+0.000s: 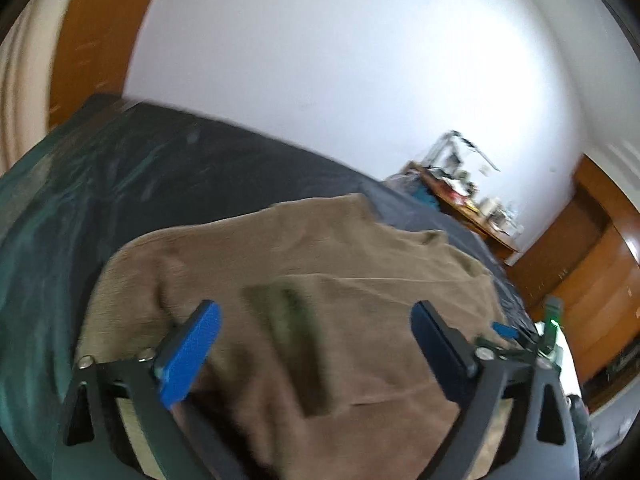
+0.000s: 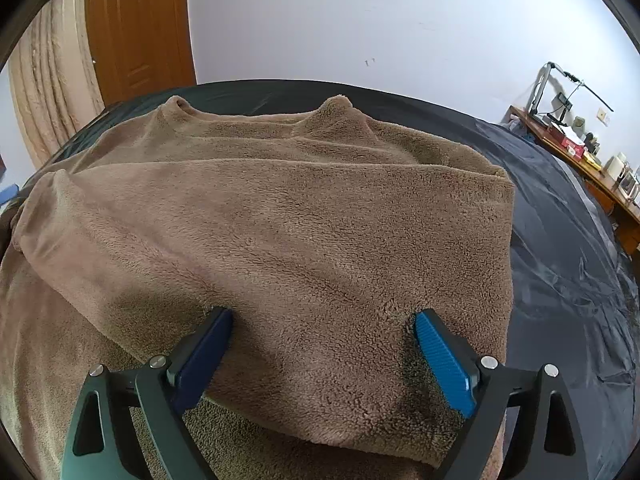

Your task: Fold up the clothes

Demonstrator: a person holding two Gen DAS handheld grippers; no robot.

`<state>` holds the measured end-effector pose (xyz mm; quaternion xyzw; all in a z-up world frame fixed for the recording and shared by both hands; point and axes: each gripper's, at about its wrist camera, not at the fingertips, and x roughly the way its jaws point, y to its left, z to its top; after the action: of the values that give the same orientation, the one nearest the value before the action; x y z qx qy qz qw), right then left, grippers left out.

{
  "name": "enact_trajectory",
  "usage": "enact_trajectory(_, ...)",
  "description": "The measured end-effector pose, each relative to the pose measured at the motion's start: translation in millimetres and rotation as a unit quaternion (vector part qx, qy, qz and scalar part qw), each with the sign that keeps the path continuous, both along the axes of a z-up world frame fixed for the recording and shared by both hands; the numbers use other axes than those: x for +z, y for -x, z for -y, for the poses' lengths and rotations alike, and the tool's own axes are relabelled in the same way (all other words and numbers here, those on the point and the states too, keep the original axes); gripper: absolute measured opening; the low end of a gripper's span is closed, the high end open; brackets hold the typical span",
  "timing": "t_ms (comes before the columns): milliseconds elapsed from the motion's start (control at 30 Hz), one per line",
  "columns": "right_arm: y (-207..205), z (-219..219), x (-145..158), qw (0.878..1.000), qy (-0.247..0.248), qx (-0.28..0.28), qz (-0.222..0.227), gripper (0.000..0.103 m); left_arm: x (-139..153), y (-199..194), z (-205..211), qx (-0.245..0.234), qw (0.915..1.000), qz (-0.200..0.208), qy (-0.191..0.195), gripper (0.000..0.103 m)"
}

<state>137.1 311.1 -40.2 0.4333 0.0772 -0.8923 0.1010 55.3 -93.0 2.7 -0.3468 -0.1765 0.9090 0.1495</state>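
Observation:
A brown fleece garment (image 2: 280,216) lies spread on a dark bed cover (image 2: 560,240), with one part folded over across its body. My right gripper (image 2: 322,326) is open, its blue fingers low over the folded layer near its front edge, nothing between them. In the blurred left wrist view the same garment (image 1: 320,280) lies below my left gripper (image 1: 314,316), which is open and empty above it. The right gripper's tip shows at that view's right edge (image 1: 516,332).
The dark cover (image 1: 160,184) stretches beyond the garment to a white wall. A wooden desk (image 2: 580,152) with a lamp and clutter stands at the right. A wooden door (image 2: 136,28) and beige curtain (image 2: 52,92) stand at the back left.

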Motion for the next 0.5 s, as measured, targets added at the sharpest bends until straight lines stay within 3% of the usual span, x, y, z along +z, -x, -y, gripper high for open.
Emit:
enact_trajectory(67, 0, -1, 0, 1.0, 0.001, 0.0, 0.0, 0.094, -8, 7, -24, -0.011, 0.9985, 0.021, 0.05, 0.103)
enact_trajectory(167, 0, -1, 0, 1.0, 0.002, 0.001, 0.0, 0.094, -33, 20, -46, 0.004, 0.9874, 0.074, 0.14, 0.102)
enact_trajectory(233, -1, -2, 0, 1.0, 0.002, 0.001, 0.0, 0.095, -47, 23, -52, 0.012, 0.981, 0.094, 0.169, 0.102)
enact_trajectory(300, -1, -2, 0, 1.0, 0.003, 0.001, 0.0, 0.095, -49, 19, -51, 0.006, 0.9831, 0.089, 0.16, 0.102)
enact_trajectory(433, -1, -3, 1, 1.0, 0.004, 0.002, 0.001, 0.095, -33, 9, -39, -0.013, 0.9957, 0.044, 0.081, 0.101)
enact_trajectory(500, -1, -3, 1, 1.0, 0.005, 0.002, 0.001, 0.095, -28, 9, -34, -0.014, 0.9978, 0.03, 0.057, 0.1)
